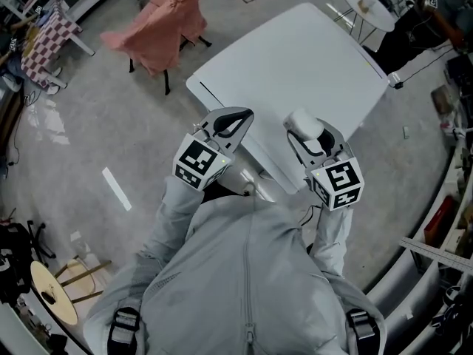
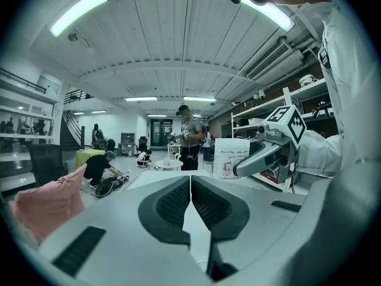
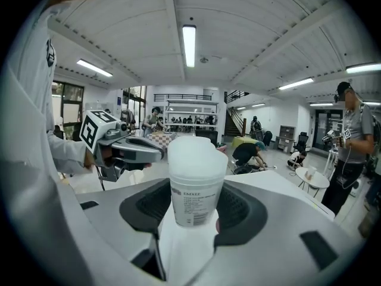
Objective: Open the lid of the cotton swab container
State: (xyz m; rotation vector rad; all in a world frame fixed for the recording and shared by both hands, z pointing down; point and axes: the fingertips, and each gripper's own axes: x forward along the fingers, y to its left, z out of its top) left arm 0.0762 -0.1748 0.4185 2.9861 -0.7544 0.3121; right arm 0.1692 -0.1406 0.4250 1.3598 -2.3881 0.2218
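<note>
A white, translucent cotton swab container (image 3: 191, 180) with a printed label stands upright between the jaws of my right gripper (image 3: 191, 210), which is shut on its lower body; its lid is on. In the head view the container (image 1: 304, 123) pokes out past the right gripper (image 1: 314, 140), held above the near edge of the white table (image 1: 295, 65). My left gripper (image 1: 230, 120) hovers level with it to the left, shut and empty; its jaws meet in the left gripper view (image 2: 190, 198). Each gripper shows in the other's view: the right gripper (image 2: 271, 154) and the left gripper (image 3: 134, 151).
A chair draped in pink cloth (image 1: 164, 21) stands left of the table. A small round white table (image 1: 368, 6) is beyond the far corner. Several people are in the background, one standing (image 2: 189, 137), one crouched on the floor (image 2: 102, 167). Shelving (image 2: 286, 109) lines the right.
</note>
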